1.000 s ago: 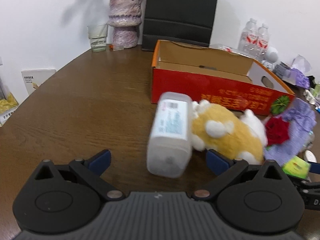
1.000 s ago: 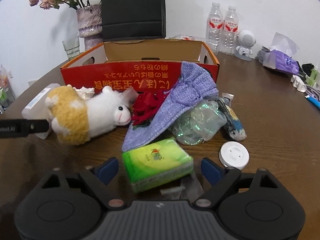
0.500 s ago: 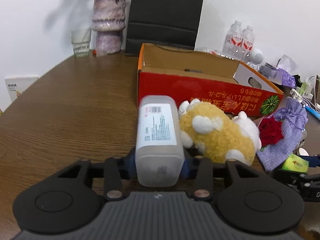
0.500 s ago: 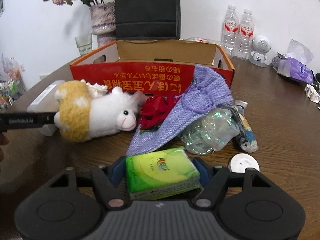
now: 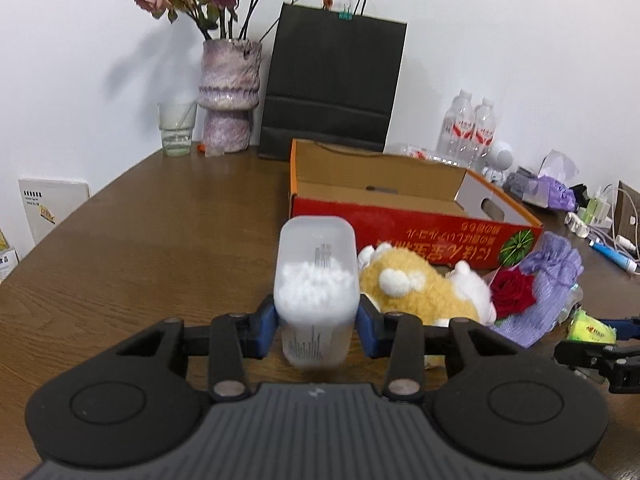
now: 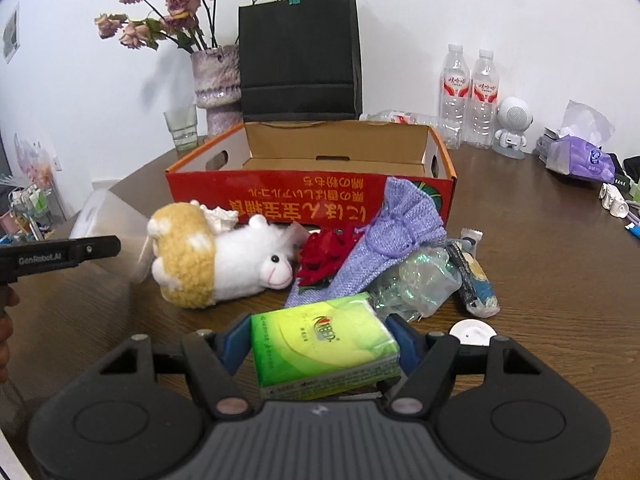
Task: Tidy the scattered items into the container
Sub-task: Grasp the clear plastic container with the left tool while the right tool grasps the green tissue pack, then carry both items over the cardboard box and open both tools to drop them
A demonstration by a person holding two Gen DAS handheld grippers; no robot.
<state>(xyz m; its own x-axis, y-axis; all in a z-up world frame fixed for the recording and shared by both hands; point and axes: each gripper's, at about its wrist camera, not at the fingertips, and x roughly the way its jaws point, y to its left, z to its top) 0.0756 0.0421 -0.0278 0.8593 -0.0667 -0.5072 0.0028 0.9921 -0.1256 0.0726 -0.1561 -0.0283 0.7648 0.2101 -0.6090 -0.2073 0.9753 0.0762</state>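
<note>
My left gripper [image 5: 316, 326] is shut on a clear plastic box of cotton swabs [image 5: 316, 280], lifted and tilted up. My right gripper [image 6: 320, 344] is shut on a green tissue pack [image 6: 324, 340], held just above the table. The open red cardboard box [image 6: 308, 200] stands behind the scattered items; it also shows in the left wrist view [image 5: 400, 220]. In front of it lie a yellow-and-white plush sheep [image 6: 216, 264], a red rose [image 6: 324, 256], a purple knit pouch [image 6: 392, 240], a crumpled clear wrapper [image 6: 420, 284], a dark snack packet [image 6: 476, 280] and a white round cap [image 6: 472, 332].
A black paper bag [image 6: 298, 52], a vase of dried roses [image 6: 216, 80] and a glass [image 6: 182, 126] stand behind the box. Water bottles [image 6: 468, 96], a white robot figure [image 6: 512, 128] and a purple tissue pack [image 6: 580, 156] are at the back right.
Both grippers closed from open, the left on the swab box, the right on the tissue pack. Both then lifted; the swab box tipped upright, showing its contents.
</note>
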